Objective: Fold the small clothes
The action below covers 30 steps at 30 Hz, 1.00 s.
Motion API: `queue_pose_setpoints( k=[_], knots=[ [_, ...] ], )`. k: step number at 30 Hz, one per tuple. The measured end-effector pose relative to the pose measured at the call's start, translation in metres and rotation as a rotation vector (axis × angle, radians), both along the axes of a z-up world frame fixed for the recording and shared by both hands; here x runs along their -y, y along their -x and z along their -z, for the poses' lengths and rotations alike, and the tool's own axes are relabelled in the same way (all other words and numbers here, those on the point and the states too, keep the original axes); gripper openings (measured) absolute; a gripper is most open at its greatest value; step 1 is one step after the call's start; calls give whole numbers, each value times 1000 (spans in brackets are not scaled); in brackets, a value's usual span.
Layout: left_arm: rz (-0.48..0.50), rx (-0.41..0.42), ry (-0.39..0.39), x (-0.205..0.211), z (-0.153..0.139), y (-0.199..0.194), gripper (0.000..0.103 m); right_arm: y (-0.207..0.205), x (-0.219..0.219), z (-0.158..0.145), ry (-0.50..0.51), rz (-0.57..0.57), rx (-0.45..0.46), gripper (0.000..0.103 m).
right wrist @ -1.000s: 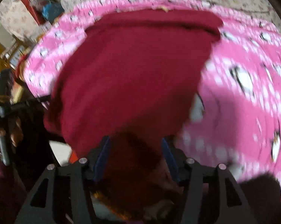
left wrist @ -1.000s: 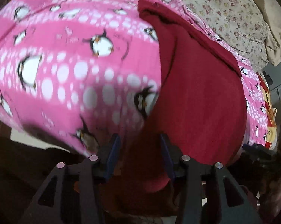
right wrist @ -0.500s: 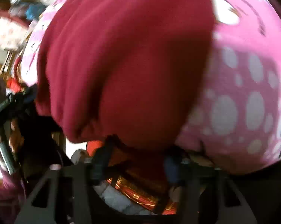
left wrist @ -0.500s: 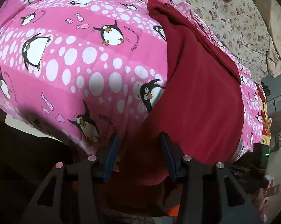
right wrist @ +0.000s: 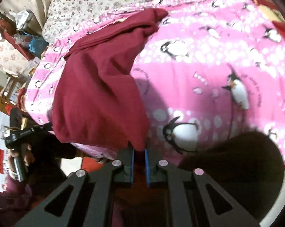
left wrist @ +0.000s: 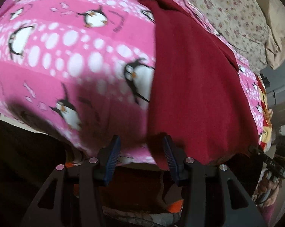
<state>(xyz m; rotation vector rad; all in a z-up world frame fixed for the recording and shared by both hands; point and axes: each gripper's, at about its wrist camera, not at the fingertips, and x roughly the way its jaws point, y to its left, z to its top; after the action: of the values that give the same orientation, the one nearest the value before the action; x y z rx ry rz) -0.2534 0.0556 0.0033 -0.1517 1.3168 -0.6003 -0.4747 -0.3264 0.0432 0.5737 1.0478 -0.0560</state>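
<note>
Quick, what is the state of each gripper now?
Left gripper: open, holding nothing.
Right gripper: shut on a corner of the red garment.

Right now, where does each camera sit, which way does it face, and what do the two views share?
Left wrist: on the left gripper, at the bed's near edge, looking along open jaws over the dark red garment and penguin blanket; the person's other hand shows lower right.
Right wrist: on the right gripper, facing across the bed, jaws shut on the garment's near corner; the other hand shows at left.
Shared: the garment, blanket and floral sheet.
</note>
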Motion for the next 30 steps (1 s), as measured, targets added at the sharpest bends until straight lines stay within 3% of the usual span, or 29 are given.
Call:
queue_pose_setpoints(
  k=[4, 9, 13, 18, 30],
  knots=[
    [33, 3, -41, 13, 11, 10, 26, -11, -18, 10, 1, -8, -9, 9],
    [-37, -42, -35, 19, 28, 6, 28, -13, -18, 17, -27, 25, -5, 9],
    [-41, -29, -45, 24, 27, 8, 29, -12, -15, 26, -52, 52, -6, 9],
    [-109, -9, 109, 4, 11, 13, 29, -9, -18, 24, -55, 46, -5, 11],
    [-125, -90, 117, 14, 30, 3, 34, -14, -17, 29, -63, 46, -22, 12]
  ],
)
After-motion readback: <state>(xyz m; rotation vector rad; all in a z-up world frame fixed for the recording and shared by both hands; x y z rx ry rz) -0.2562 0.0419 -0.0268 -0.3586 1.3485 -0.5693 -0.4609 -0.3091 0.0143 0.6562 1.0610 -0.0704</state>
